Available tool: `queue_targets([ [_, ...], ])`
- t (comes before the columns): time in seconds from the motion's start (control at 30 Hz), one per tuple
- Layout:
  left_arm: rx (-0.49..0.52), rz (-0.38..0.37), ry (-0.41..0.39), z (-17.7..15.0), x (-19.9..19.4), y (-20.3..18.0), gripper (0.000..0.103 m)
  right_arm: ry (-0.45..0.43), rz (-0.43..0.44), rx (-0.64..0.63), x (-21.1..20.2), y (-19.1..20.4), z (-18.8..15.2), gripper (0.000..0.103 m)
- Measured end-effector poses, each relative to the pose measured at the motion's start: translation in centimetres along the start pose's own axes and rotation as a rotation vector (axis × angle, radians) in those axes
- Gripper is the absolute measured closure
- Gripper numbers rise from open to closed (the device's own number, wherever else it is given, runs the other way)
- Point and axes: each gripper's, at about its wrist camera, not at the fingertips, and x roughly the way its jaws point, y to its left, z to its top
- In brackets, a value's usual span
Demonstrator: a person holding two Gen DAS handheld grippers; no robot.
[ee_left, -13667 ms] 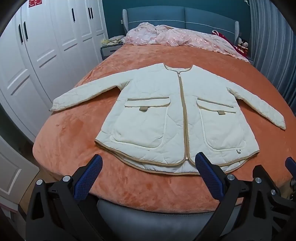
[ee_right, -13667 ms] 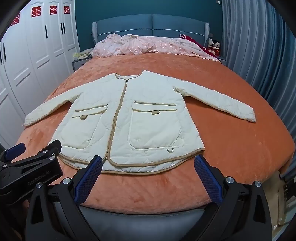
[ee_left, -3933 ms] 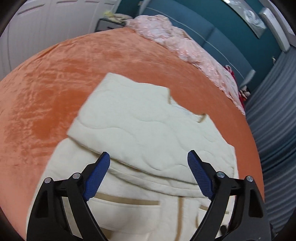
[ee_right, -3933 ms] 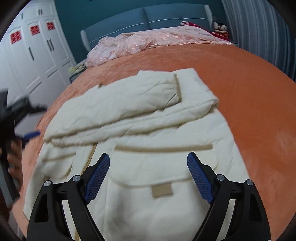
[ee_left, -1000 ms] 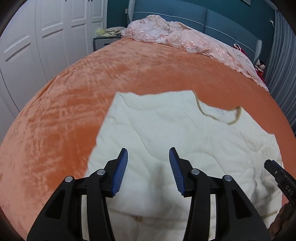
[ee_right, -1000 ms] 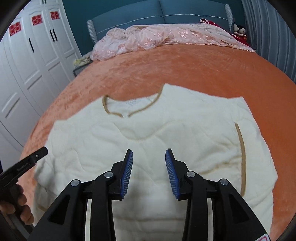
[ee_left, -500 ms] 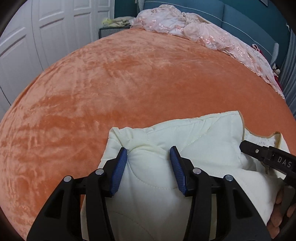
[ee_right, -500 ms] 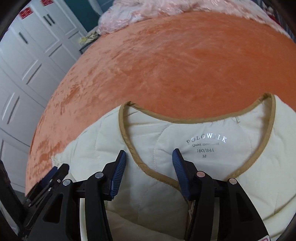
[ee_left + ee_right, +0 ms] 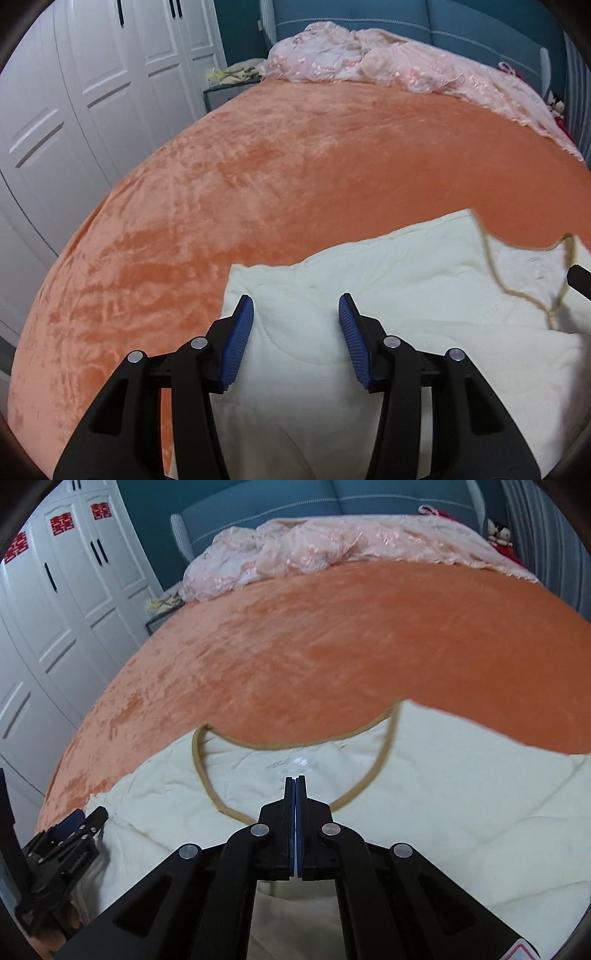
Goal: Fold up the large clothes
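A cream quilted jacket [image 9: 424, 295] with tan trim lies folded on the orange bedspread [image 9: 258, 177], its collar toward the headboard. My left gripper [image 9: 295, 310] is open, its blue pads over the jacket's left shoulder corner, not closed on the cloth. My right gripper [image 9: 295, 779] has its pads pressed together just below the neckline, over the label area of the jacket [image 9: 461, 794]. I cannot tell whether cloth is pinched between them. The left gripper also shows at the lower left of the right wrist view [image 9: 74, 830].
A pink lace blanket [image 9: 332, 542] lies heaped at the blue headboard [image 9: 369, 498]. White wardrobe doors [image 9: 92, 92] stand along the left side of the bed. A nightstand [image 9: 225, 88] sits at the far left corner. Grey curtains [image 9: 546, 535] hang at right.
My right gripper has gone from open to fully shut at the neckline. My left gripper stays partly open; the jacket's shoulder corner has settled flatter and sits further right in its view.
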Motion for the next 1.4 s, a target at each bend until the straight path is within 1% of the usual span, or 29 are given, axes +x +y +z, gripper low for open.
queue_targets([
  [0.03, 0.002, -0.051, -0.017, 0.3, -1.2, -0.7, 0.057, -0.012, -0.007, 0.021, -0.9, -1.7, 0.3, 0.103],
  [0.07, 0.011, -0.094, -0.034, 0.7, -2.4, -1.8, 0.057, -0.018, -0.016, 0.054, -1.5, -3.5, 0.5, 0.097],
  [0.1, 0.03, -0.139, -0.043, 1.1, -3.4, -3.4, 0.057, -0.017, -0.038, 0.082, -1.7, -5.2, 0.7, 0.095],
  [0.17, 0.07, -0.256, -0.018, 1.7, -4.3, -7.2, 0.057, 0.003, -0.087, 0.13, -1.6, -8.3, 0.8, 0.094],
  [0.23, 0.098, -0.362, 0.014, 2.0, -4.5, -11.3, 0.057, 0.041, -0.107, 0.186, -1.1, -10.9, 0.6, 0.094],
  [0.3, 0.139, -0.415, 0.049, 2.0, -3.8, -15.3, 0.057, 0.09, -0.081, 0.208, -0.2, -12.3, 0.3, 0.095],
  [0.37, 0.172, -0.412, 0.094, 1.7, -2.3, -18.2, 0.057, 0.11, -0.043, 0.166, 0.4, -12.0, -0.2, 0.094],
  [0.43, 0.185, -0.353, 0.141, 0.8, -0.1, -19.9, 0.058, 0.121, -0.01, 0.09, 1.0, -10.8, -0.5, 0.094],
  [0.5, 0.172, -0.274, 0.166, -0.3, 2.1, -19.9, 0.061, 0.129, -0.003, 0.049, 1.6, -10.1, -0.8, 0.094],
  [0.53, 0.137, -0.292, 0.158, -0.5, 2.6, -19.1, 0.063, 0.125, -0.005, 0.048, 1.9, -10.1, -0.8, 0.095],
  [0.57, 0.109, -0.306, 0.144, -0.5, 2.6, -18.7, 0.066, 0.114, -0.032, 0.051, 2.0, -10.2, -0.8, 0.103],
  [0.6, 0.091, -0.307, 0.14, -0.5, 2.7, -18.3, 0.07, 0.102, -0.058, 0.06, 2.3, -10.4, -0.9, 0.103],
  [0.67, 0.091, -0.304, 0.121, -0.8, 2.9, -18.3, 0.07, 0.072, -0.082, 0.073, 2.5, -10.7, -1.2, 0.103],
  [0.77, 0.117, -0.264, 0.077, -1.7, 2.8, -19.1, 0.07, 0.031, -0.11, 0.056, 2.7, -10.7, -1.7, 0.103],
  [0.83, 0.118, -0.253, 0.073, -1.7, 2.8, -19.3, 0.07, 0.03, -0.108, 0.061, 2.8, -11.0, -1.6, 0.103],
  [0.9, 0.104, -0.268, 0.077, -1.4, 2.6, -19.0, 0.07, 0.023, -0.101, 0.071, 2.2, -11.2, -1.5, 0.103],
  [0.93, 0.086, -0.288, 0.08, -1.4, 2.0, -18.3, 0.07, 0.004, -0.125, 0.082, 1.2, -11.2, -1.6, 0.103],
  [0.97, 0.058, -0.31, 0.081, -1.4, 1.2, -17.3, 0.07, -0.031, -0.164, 0.107, -0.5, -11.4, -1.7, 0.1],
  [1.0, 0.033, -0.335, 0.075, -1.4, 0.0, -16.2, 0.068, -0.07, -0.159, 0.147, -2.7, -12.0, -2.0, 0.093],
  [1.03, 0.018, -0.305, 0.058, -1.8, -1.6, -14.7, 0.06, -0.103, -0.103, 0.187, -5.3, -12.7, -2.7, 0.088],
  [1.07, 0.021, -0.286, 0.039, -2.3, -3.3, -13.0, 0.057, -0.112, -0.035, 0.206, -8.1, -13.5, -3.7, 0.088],
  [1.1, 0.021, -0.304, 0.028, -3.0, -4.9, -10.8, 0.054, -0.104, -0.003, 0.202, -10.7, -14.2, -5.0, 0.086],
  [1.13, 0.013, -0.326, 0.023, -3.9, -6.6, -8.2, 0.05, -0.094, 0.001, 0.184, -13.3, -14.9, -6.5, 0.081],
  [1.17, 0.004, -0.318, 0.032, -5.0, -8.1, -5.3, 0.047, -0.084, -0.016, 0.157, -16.3, -15.8, -8.5, 0.07],
  [1.2, -0.002, -0.304, 0.052, -6.1, -9.3, -2.8, 0.043, -0.069, -0.04, 0.138, -18.8, -16.7, -10.4, 0.062],
  [1.23, -0.01, -0.292, 0.085, -7.6, -10.5, 0.2, 0.042, -0.04, -0.069, 0.135, -21.4, -17.8, -12.7, 0.049],
  [1.27, -0.021, -0.281, 0.119, -9.0, -11.5, 2.8, 0.042, -0.004, -0.088, 0.144, -23.6, -18.9, -14.9, 0.044],
  [1.33, -0.07, -0.242, 0.184, -12.5, -13.5, 7.9, 0.038, 0.077, -0.099, 0.206, -27.3, -21.1, -19.2, 0.041],
  [1.4, -0.135, -0.231, 0.246, -15.8, -15.3, 12.0, 0.036, 0.154, -0.086, 0.293, -29.8, -22.6, -23.1, 0.038],
])
